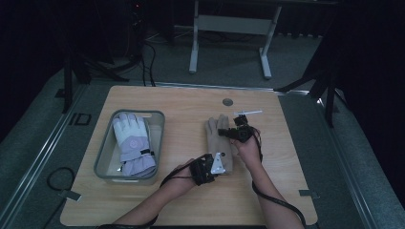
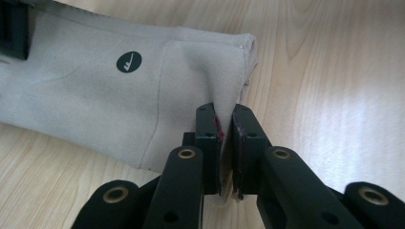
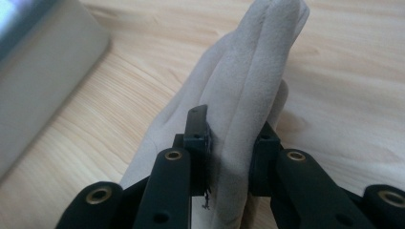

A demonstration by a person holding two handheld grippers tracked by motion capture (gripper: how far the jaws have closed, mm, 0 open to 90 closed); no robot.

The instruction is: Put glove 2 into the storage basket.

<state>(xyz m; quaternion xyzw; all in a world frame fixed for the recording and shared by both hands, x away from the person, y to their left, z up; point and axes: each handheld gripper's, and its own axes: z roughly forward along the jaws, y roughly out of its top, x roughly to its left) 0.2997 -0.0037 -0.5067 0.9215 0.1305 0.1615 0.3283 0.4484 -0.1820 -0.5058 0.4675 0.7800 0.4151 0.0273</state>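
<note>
Wooden table; both grippers pinch beige glove; dark room

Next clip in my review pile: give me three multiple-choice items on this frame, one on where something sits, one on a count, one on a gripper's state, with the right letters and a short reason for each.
1. Where does the white and lavender padded glove lie?
A. Inside the grey plastic bin
B. On the bare wooden table
C. On the floor

2. How many gloves are in sight?
A. One
B. Two
C. Three

3. What is the left gripper doing?
A. Hanging open above the table
B. Shut on the cuff edge of the beige suede glove
C. Gripping the bin's rim

Answers:
1 A, the high view shows it within the walls of the grey plastic bin.
2 B, one glove lies in the bin and the beige suede glove lies on the light wooden table.
3 B, the left gripper view shows fabric pinched between its jaws; the right gripper likewise clamps the glove's finger end.
</note>
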